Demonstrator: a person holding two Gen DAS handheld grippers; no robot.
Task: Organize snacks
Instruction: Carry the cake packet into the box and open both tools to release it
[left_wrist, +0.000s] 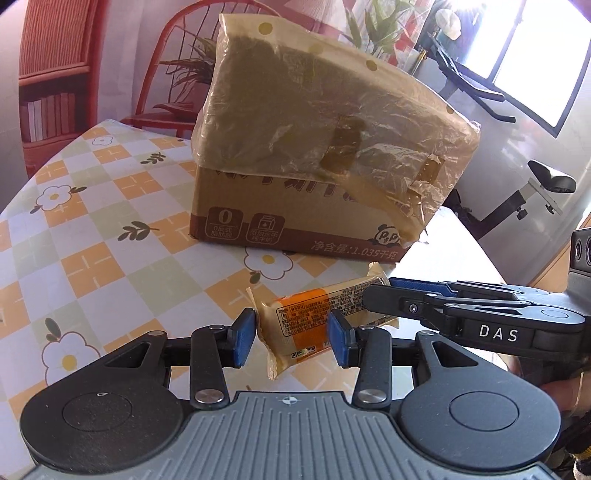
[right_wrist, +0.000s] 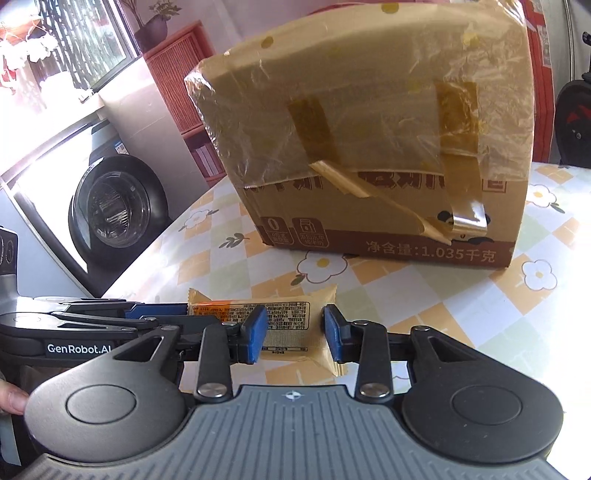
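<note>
One snack bar in a tan and orange wrapper (left_wrist: 310, 321) lies between both grippers, above the flowered tablecloth. My left gripper (left_wrist: 291, 336) is open around its near end, pads close to the wrapper but with small gaps. In the right wrist view my right gripper (right_wrist: 295, 332) is open around the bar's other end (right_wrist: 291, 325), pads just beside the wrapper. The right gripper (left_wrist: 384, 295) reaches in from the right in the left wrist view. A brown cardboard box (left_wrist: 325, 147) with plastic film and tape stands behind the bar, also in the right wrist view (right_wrist: 369, 147).
The table (left_wrist: 92, 206) has a checked orange, green and white cloth; its right edge (left_wrist: 469, 251) is near the box. A red chair (left_wrist: 162, 74) stands behind the table. A washing machine (right_wrist: 118, 210) is off the table's left side in the right wrist view.
</note>
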